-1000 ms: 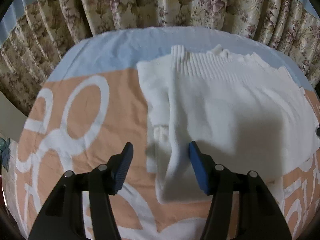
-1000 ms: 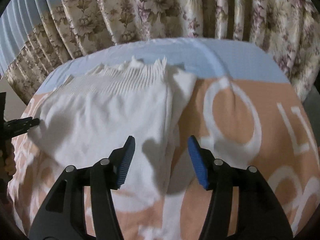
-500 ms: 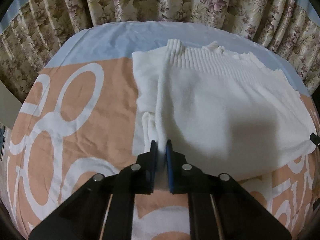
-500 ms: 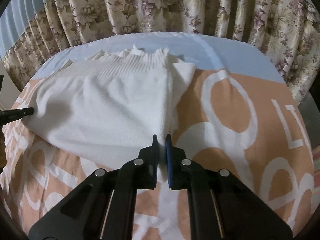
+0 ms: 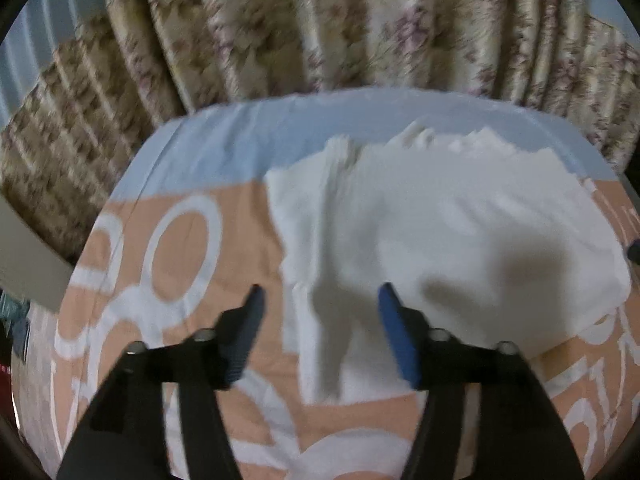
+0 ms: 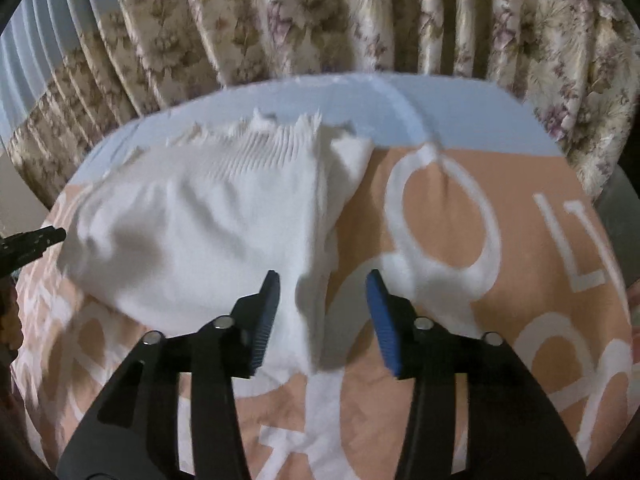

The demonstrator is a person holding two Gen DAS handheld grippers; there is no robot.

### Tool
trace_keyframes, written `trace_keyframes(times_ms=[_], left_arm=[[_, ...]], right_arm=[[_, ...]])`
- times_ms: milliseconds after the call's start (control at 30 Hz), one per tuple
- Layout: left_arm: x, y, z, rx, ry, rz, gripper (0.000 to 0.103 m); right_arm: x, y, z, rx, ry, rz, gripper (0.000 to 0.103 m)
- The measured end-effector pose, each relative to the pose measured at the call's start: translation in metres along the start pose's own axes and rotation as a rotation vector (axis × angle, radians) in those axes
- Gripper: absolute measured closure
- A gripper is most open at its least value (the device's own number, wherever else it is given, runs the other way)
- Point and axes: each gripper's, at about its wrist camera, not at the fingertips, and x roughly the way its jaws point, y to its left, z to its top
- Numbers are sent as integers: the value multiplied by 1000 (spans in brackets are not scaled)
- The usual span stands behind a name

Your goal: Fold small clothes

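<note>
On the peach-and-white printed bedspread [image 5: 192, 364], with the floral curtain [image 6: 320, 20] as the fixed landmark at the far side, the white knit garment [image 5: 440, 232] lies flat, its ribbed edge towards the curtain and its plain near edge towards the two grippers. Its long axis runs side to side, parallel to the curtain; each gripper stands at one end of that axis, on the side of the garment away from the curtain.

The left gripper [image 5: 318, 296] points forward and downward at the garment's left end, where a narrow folded strip of cloth runs away from the curtain and passes between the jaws. The jaws are opening; the pads stand clear of the strip on both sides, so nothing is clamped. The picture is blurred, so whether the fingertips brush the cloth below cannot be told.

The right gripper [image 6: 322, 280] mirrors this at the garment's right end: same downward slant, jaws opening, the folded right edge of the white knit garment [image 6: 200, 232] lying between them but not pinched. The tip of the left tool shows at the far left of the right wrist view, beside the garment's other end.

Judging from this, neither hand is nearer; a next fold towards the curtain would ask both to grip the near edge together
</note>
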Motion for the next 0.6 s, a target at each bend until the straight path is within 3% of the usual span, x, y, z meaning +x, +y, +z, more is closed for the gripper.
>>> trace_keyframes(times_ms=[33, 133, 267, 500, 600], left_arm=[[-1, -8, 3, 22, -10, -4, 39], [1, -30, 12, 52, -10, -31, 20], [13, -66, 23, 91, -13, -63, 15], [55, -102, 38, 94, 49, -81, 15], [62, -97, 37, 66, 56, -86, 15]], right_arm=[[0, -1, 5, 6, -7, -3, 50], [4, 2, 15, 5, -21, -7, 45], [16, 23, 26, -36, -64, 1, 32], [65, 71, 50, -167, -44, 45, 36], [92, 81, 55, -270, -1, -72, 42]])
